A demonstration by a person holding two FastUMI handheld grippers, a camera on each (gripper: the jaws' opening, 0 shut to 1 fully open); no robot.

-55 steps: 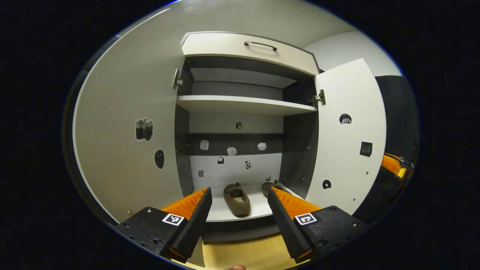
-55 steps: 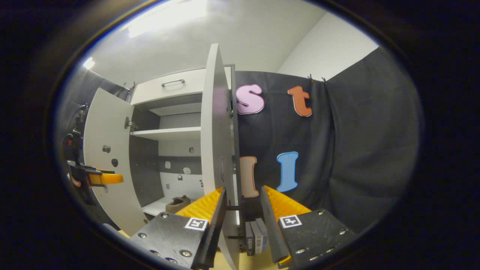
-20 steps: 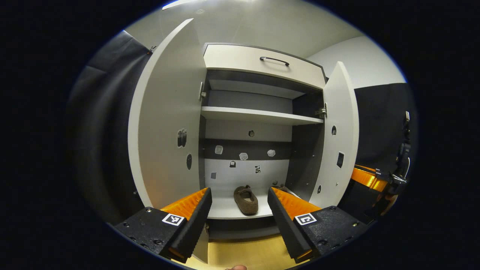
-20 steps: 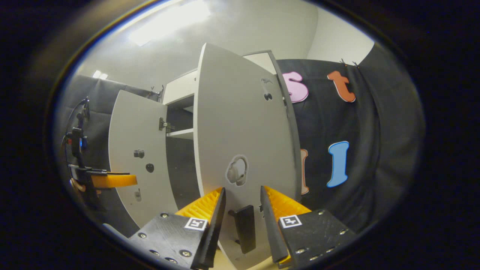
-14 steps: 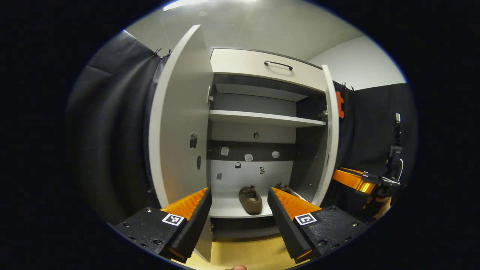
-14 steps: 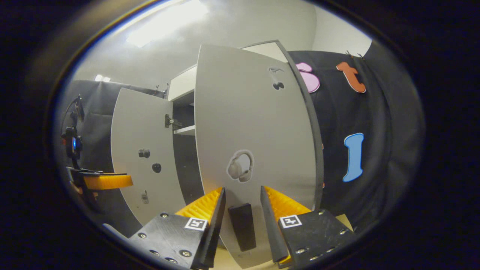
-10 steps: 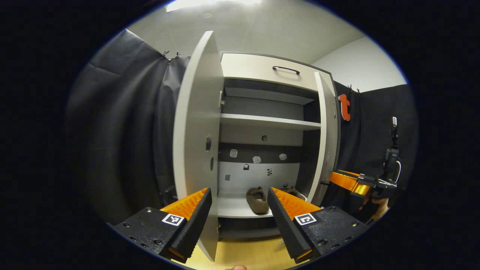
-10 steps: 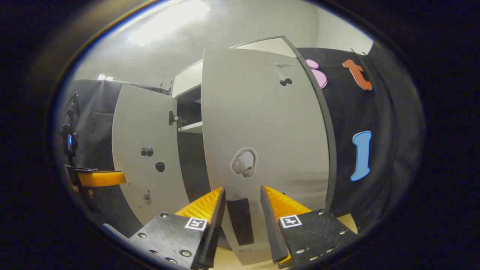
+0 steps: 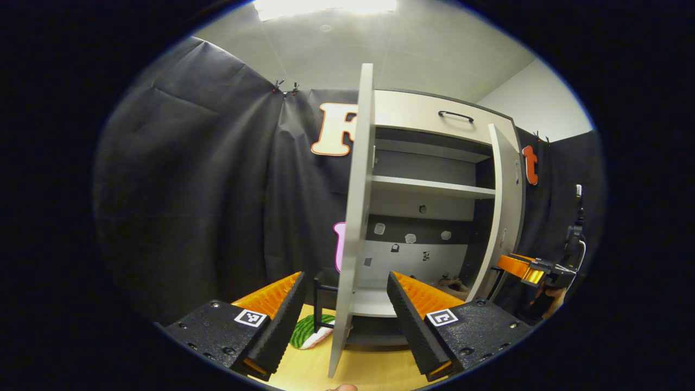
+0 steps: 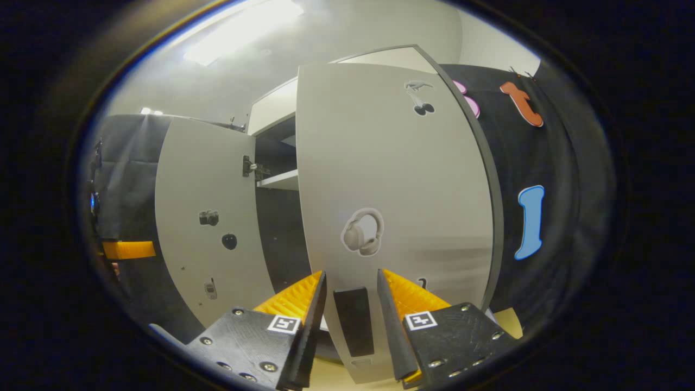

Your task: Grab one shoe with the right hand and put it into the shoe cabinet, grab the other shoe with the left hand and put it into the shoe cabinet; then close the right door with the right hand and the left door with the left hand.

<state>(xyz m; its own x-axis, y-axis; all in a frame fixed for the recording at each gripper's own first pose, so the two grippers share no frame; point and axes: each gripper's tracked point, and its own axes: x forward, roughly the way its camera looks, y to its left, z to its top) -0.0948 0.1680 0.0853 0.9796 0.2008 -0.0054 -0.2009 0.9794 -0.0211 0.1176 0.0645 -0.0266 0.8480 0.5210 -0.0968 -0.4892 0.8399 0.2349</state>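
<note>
The white shoe cabinet (image 9: 429,117) stands with both doors partly open. A brown shoe (image 9: 455,284) lies on its bottom shelf, partly hidden behind my finger. The left door (image 9: 354,206) shows edge-on, and my left gripper (image 9: 346,304) is open with that edge between its fingers. In the right gripper view the right door's outer face (image 10: 391,174) is close in front. Its black handle (image 10: 353,320) sits between the fingers of my open right gripper (image 10: 350,309). The right door (image 9: 504,206) and right gripper (image 9: 524,267) also appear in the left gripper view.
A black handle (image 9: 320,301) sticks out on the left door's outer side, above a green striped object (image 9: 308,331) on the wooden floor (image 9: 374,372). The left door's inner face (image 10: 206,228) carries small stickers, with the left gripper (image 10: 129,250) beside it. Black cloth hangs around.
The right door has swung further toward shut with my right gripper at its handle. My left gripper has shifted left, so the left door now shows edge-on between its fingers.
</note>
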